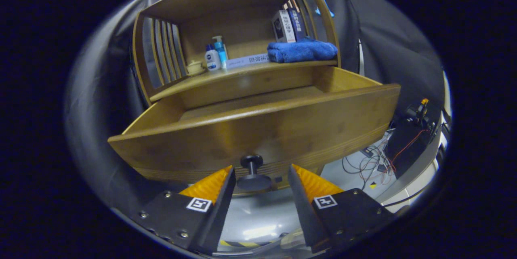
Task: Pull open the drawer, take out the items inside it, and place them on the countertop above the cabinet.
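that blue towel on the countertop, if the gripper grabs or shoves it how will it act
The blue towel looks soft and folded, so it would probably sag and unfold if lifted by one edge. Its plush pile should grip, not slip. Pushed, it likely bunches against the boxes behind. The gripper is open at the drawer knob.

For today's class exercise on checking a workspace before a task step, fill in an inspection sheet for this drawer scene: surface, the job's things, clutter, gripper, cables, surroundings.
Surface: countertop above the cabinet, wooden, already carrying things.
Job's things: drawer pulled open; its inside is hidden behind the front panel, so contents cannot be told. Knob dark, on the drawer front.
Clutter: folded blue towel, two pump bottles, small cream pot, flat box, upright boxes.
Gripper: gripper open, fingers either side of the knob, not pressing it.
Cables: loose wires on the floor beside the cabinet.
Surroundings: black cloth wall.
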### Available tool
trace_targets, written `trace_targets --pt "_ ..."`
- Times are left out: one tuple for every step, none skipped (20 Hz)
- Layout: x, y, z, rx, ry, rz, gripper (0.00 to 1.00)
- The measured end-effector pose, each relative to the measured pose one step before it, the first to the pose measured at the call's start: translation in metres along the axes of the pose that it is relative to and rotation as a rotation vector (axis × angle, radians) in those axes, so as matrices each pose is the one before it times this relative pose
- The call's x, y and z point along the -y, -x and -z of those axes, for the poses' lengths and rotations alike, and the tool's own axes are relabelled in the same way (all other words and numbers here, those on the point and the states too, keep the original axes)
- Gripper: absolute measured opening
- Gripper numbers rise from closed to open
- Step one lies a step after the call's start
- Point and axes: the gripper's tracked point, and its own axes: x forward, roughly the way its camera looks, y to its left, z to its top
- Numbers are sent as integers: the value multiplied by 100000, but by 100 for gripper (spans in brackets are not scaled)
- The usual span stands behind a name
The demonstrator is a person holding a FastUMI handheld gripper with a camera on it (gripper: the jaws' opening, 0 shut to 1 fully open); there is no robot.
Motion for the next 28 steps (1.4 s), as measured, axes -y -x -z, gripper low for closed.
trace_targets --pt "-176 352 -1084 2812 77 -395 78" --pt "-152 419 -1151 2898 547 -28 79" --pt "-60 310 -1260 2808 1044 225 78" --pt "-200 177 -1281 2474 1118 -21 78" --pt "-261 135 -1391 2683 1153 -266 78" --pt "-354 34 -1566 3117 583 -422 78" --pt "-375 -230 -1589 2715 -93 -428 78" --pt "-490 -449 -1147 1462 31 -453 78" --pt "-262 -690 -935 -361 88 133 78" --pt "-3 -868 -271 -2881 -243 945 78" --pt "-21 -931 192 -4821 -183 1377 78" --pt "-52 -1123 30 -4246 576 1620 78" --pt "-66 -941 23 -3604 1012 1489 78" --pt "-79 -836 221 -4571 1252 1636 78" --pt "21 -800 304 -4477 1285 1775 78" --pt "6 -809 346 -3996 773 1544 79" --pt "-168 -594 76 -3468 330 779 79" --pt "106 -544 29 -3116 -292 1353 79" --pt "106 -349 -19 -3462 -433 1311 79" --pt "144 -604 187 -3418 422 1697 80" --pt "238 -696 327 -4671 704 2005 80" --pt "145 -641 602 -5219 1296 1960 82" --pt "349 -471 755 -5712 1503 2598 82" --pt "212 -526 447 -4731 885 1649 82" --pt "-94 -568 299 -3671 -15 145 82" --pt "-139 -642 491 -3822 -588 278 82" --pt "-5 -575 356 -3331 -338 459 82" --pt "123 -598 623 -3878 53 806 82"
